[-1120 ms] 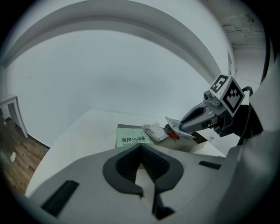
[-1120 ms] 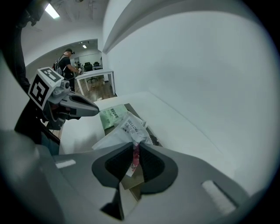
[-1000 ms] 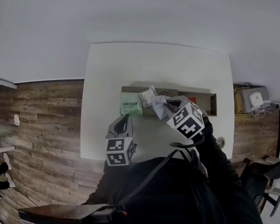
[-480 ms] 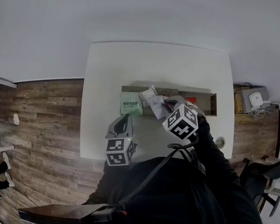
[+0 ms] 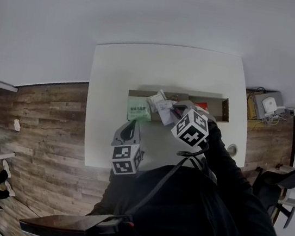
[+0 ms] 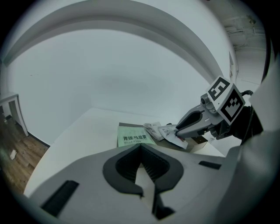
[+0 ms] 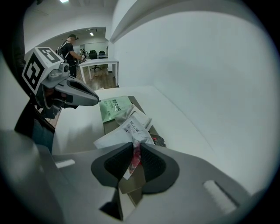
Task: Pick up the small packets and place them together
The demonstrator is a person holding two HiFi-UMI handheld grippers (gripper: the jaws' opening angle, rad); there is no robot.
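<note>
A white desk [image 5: 166,68] stands on a wood floor [image 5: 42,126]. A long brown tray [image 5: 217,105] lies across the middle of the desk. A green packet [image 5: 138,109] lies flat at the left end of the tray. Just right of it is a small pile [image 5: 158,102] of white packets, crumpled and lying on each other. A red packet [image 5: 201,105] lies further right in the tray, apart from the pile. The right gripper [image 7: 133,146] points steeply down over the tray, just right of the pile. It has a white packet [image 7: 134,161] with red print between its jaws. The jaws have just been opening a little, but both pads touch the packet, so it is gripped. The far end of that packet lies against the pile. The left gripper [image 6: 141,146] hangs over the near part of the desk, left of the right gripper and well apart from the tray. Its jaws are pressed together with nothing in them. It points toward the green packet. The person's dark sleeve shows behind the right gripper. Far off in the room, another person stands by a table.
</note>
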